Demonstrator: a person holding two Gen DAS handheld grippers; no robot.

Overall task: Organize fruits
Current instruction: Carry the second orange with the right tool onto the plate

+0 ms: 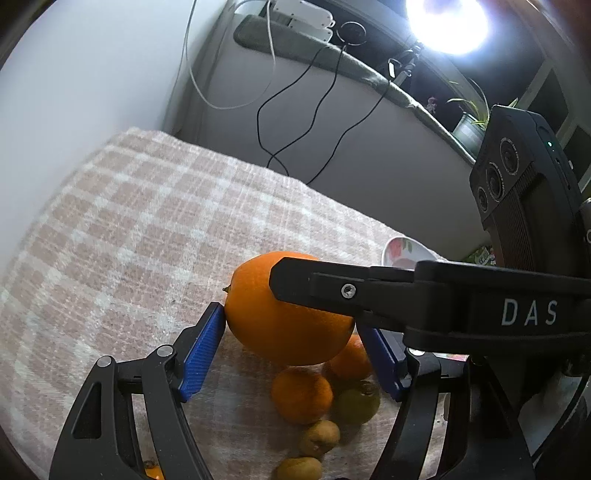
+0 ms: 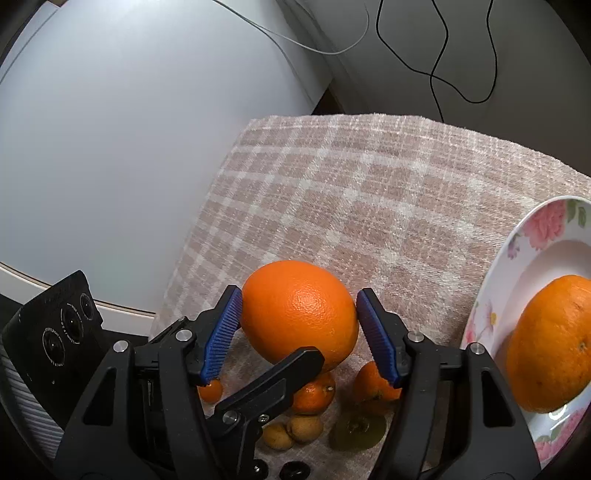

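Note:
A large orange (image 1: pixel 288 310) (image 2: pixel 301 310) sits between both grippers above the checked cloth. My left gripper (image 1: pixel 291 350) has its blue pads against the orange's sides and holds it. My right gripper (image 2: pixel 299 332) has its blue pads around the same orange, the left pad touching and the right pad a small gap away. The right gripper's black finger (image 1: pixel 332 288) crosses the orange in the left wrist view. Below lie small oranges (image 1: pixel 301 395) (image 2: pixel 312 395), a green fruit (image 1: pixel 356 402) (image 2: pixel 356 430) and small yellow-brown fruits (image 1: pixel 319 437) (image 2: pixel 291 432).
A floral plate (image 2: pixel 517 266) at the right holds another large orange (image 2: pixel 550 354); its rim shows in the left wrist view (image 1: pixel 402 251). The checked cloth (image 1: pixel 147 229) covers the table. Cables hang on the wall behind. A bright lamp (image 1: pixel 448 22) shines top right.

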